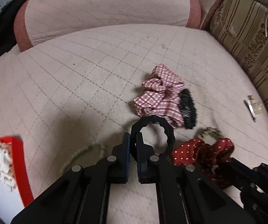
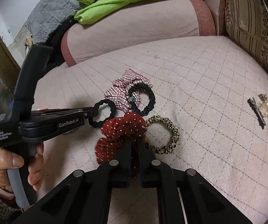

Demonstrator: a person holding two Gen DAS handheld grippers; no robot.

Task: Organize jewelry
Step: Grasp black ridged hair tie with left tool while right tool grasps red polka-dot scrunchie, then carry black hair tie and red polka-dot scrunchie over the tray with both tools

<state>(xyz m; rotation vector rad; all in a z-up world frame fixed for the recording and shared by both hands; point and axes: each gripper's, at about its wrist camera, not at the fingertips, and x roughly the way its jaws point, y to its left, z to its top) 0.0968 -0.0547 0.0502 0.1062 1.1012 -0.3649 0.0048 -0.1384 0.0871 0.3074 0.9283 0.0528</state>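
Both grippers clamped on hair ties over the bed.
Left gripper point(image 1: 133, 137) pinches black tie point(image 1: 157, 128); right gripper point(image 2: 134, 143) pinches red scrunchie point(image 2: 121, 128), beside leopard tie point(image 2: 163, 134) and gingham scrunchie point(image 2: 122, 89).

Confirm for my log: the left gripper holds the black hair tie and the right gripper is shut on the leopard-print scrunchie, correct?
Not quite. The left gripper does hold the black hair tie, but the right gripper is shut on the red polka-dot scrunchie; the leopard-print scrunchie lies free, per the right wrist view.

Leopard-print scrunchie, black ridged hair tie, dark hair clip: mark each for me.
Leopard-print scrunchie point(image 2: 172, 130), right wrist view, on its right band.
Black ridged hair tie point(image 1: 169, 130), left wrist view, on its upper-right curve.
Dark hair clip point(image 2: 256, 112), right wrist view, mid-length.
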